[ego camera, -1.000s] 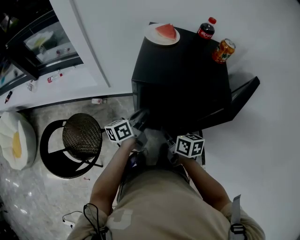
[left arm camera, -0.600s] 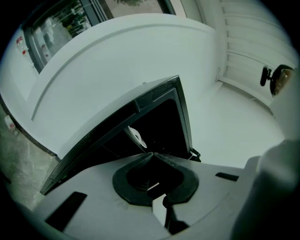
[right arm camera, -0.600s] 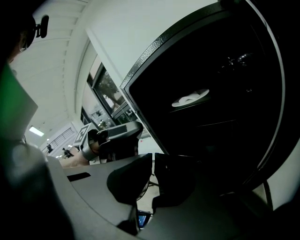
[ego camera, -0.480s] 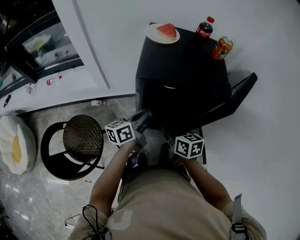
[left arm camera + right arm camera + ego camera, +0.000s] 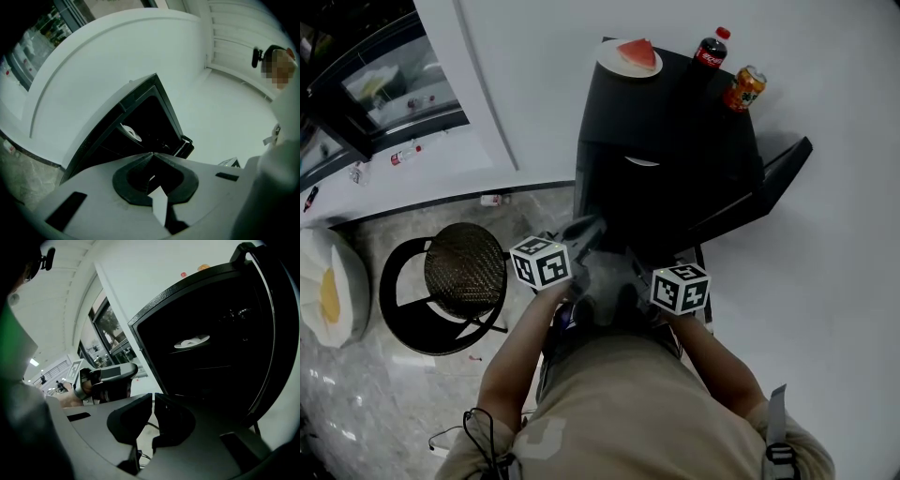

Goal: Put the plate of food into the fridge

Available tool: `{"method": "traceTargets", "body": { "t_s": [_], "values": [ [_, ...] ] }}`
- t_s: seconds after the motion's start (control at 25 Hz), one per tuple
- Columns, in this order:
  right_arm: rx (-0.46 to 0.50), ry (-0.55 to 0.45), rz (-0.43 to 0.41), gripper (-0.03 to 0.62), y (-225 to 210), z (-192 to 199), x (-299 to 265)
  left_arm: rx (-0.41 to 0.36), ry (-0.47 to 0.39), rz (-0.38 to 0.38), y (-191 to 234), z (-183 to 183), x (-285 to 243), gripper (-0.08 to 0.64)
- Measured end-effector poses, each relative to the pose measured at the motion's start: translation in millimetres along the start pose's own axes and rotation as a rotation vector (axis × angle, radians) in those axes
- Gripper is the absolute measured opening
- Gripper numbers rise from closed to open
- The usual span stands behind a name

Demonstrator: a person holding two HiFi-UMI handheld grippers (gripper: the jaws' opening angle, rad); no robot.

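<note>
A black mini fridge (image 5: 666, 122) stands against the white wall with its door (image 5: 764, 187) swung open to the right. On its top sits a white plate with a watermelon slice (image 5: 630, 58). Inside, a white plate (image 5: 642, 161) (image 5: 191, 341) (image 5: 130, 133) rests on a shelf. My left gripper (image 5: 586, 228) (image 5: 152, 153) is shut and empty, held level in front of the fridge opening. Just right of it, my right gripper (image 5: 636, 267) (image 5: 153, 394) is shut too, with nothing between its fingers, and looks into the dark interior.
A cola bottle (image 5: 709, 52) and an orange can (image 5: 744, 89) stand on the fridge top beside the plate. A round black stool (image 5: 464, 272) stands on the floor to my left, with a white and yellow object (image 5: 328, 286) beyond it. A glass-fronted cabinet (image 5: 384, 84) is at upper left.
My left gripper has edged up toward the fridge opening and rolled a little. The right gripper has hardly moved. The white plate on the shelf now shows in the head view.
</note>
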State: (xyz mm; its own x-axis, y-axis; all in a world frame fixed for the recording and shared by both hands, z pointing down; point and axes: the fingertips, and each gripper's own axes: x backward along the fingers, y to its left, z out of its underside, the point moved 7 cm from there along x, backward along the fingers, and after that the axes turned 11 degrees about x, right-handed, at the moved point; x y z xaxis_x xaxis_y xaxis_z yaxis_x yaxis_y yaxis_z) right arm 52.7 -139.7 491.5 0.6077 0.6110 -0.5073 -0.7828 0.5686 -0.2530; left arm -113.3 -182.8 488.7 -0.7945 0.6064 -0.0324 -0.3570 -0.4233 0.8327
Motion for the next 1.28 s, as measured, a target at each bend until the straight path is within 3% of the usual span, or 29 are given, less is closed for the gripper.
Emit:
{"method": "traceTargets", "body": {
  "t_s": [0.24, 0.76, 0.96, 1.28],
  "values": [
    [0.065, 0.001, 0.003, 0.031, 9, -6, 5, -0.024, 0.002, 0.002, -7, -3, 8, 0.009],
    [0.397, -0.003, -0.05, 0.031, 32, -11, 9, -0.092, 0.031, -0.025, -21, 4, 2, 0.011],
    [0.409, -0.008, -0.057, 0.031, 27, -11, 14, -0.148, 0.054, -0.032, -33, 7, -5, 0.01],
    [0.413, -0.016, -0.063, 0.031, 24, -5, 25, -0.165, 0.059, -0.03, -44, 18, -8, 0.011]
  ]
}}
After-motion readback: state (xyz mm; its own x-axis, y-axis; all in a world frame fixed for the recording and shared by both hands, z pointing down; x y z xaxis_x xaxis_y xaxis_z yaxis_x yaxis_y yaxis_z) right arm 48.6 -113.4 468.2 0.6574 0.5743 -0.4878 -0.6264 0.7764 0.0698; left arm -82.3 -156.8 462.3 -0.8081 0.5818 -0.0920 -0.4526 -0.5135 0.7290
